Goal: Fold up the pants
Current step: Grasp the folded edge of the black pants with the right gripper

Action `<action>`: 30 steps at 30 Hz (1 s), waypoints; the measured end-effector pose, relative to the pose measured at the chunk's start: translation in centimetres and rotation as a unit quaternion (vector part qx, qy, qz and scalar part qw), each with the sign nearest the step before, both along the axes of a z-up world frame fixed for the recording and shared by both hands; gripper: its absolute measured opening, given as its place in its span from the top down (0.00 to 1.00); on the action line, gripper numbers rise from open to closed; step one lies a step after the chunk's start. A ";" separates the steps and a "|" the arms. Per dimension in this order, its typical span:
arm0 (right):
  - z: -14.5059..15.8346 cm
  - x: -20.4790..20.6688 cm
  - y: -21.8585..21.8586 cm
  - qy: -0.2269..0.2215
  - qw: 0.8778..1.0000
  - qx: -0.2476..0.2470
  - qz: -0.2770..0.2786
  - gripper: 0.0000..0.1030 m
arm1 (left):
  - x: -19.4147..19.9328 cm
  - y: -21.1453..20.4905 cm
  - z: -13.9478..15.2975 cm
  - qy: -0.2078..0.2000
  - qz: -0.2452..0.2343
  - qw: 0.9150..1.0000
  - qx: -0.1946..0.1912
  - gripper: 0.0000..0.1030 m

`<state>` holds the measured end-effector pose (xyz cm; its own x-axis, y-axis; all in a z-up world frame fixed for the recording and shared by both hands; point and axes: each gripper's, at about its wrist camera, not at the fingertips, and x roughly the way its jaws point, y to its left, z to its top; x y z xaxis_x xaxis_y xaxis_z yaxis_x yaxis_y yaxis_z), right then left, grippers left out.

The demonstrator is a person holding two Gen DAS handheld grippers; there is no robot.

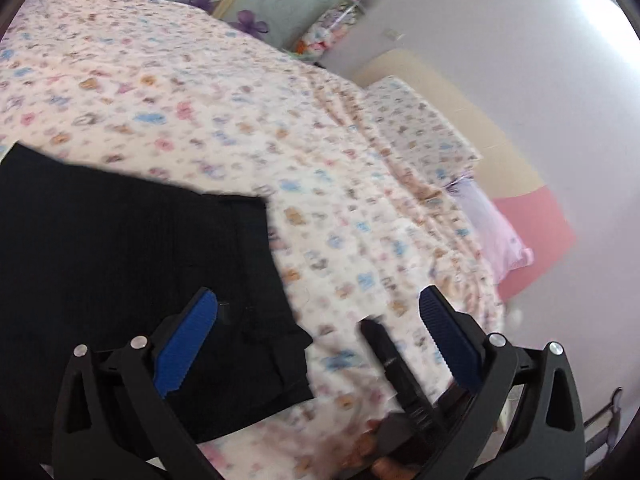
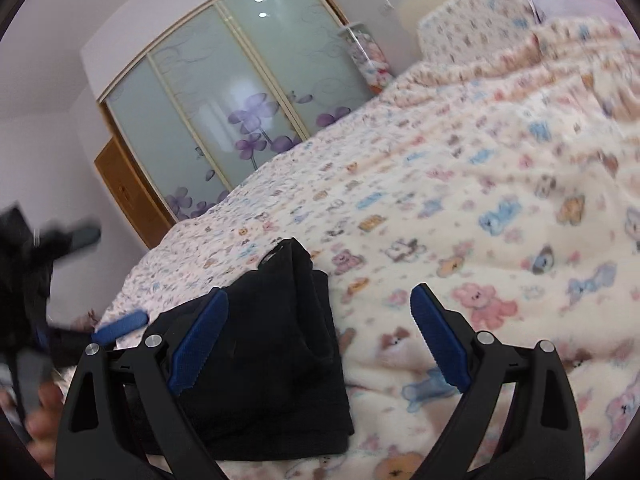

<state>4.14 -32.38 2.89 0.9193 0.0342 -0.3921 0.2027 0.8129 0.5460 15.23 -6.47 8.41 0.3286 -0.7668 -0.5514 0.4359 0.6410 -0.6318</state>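
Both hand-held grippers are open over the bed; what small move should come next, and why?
Probably ease both back and finish. The black pants already lie as a compact layered stack on the bear-print bedspread, and the left hand-held gripper and right hand-held gripper both gape open, holding nothing. Motion blur hides any loose edge.

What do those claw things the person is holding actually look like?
Both match: the left gripper and right gripper each have two black plastic arms with triangular cut-outs, silver round bolts at the joints, and ridged blue pads on the fingers' inner faces. No cables or markings show.
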 end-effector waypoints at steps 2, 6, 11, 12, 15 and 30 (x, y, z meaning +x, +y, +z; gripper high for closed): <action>-0.1 0.2 0.0 -0.004 1.000 0.017 0.023 0.09 | -0.5 1.7 -0.8 0.006 0.023 0.999 0.025 0.02; 0.3 0.8 2.3 -0.006 0.996 -0.002 0.090 0.14 | -0.7 6.0 -2.8 -0.002 0.090 0.993 0.078 0.02; 1.6 0.1 6.8 -0.023 0.984 -0.087 0.154 0.17 | -4.5 9.4 -3.9 -0.124 0.202 0.952 0.195 0.02; 1.5 -0.1 7.1 -0.021 0.983 -0.088 0.162 0.19 | -5.3 9.5 -4.0 -0.142 0.212 0.945 0.206 0.02; 0.9 -0.8 7.2 -0.006 0.981 -0.041 0.189 0.27 | -7.0 9.5 -4.9 -0.188 0.231 0.925 0.236 0.02; -3.0 0.0 3.8 0.089 0.987 0.050 0.125 0.45 | -9.5 9.9 -7.8 -0.221 0.252 0.909 0.250 0.02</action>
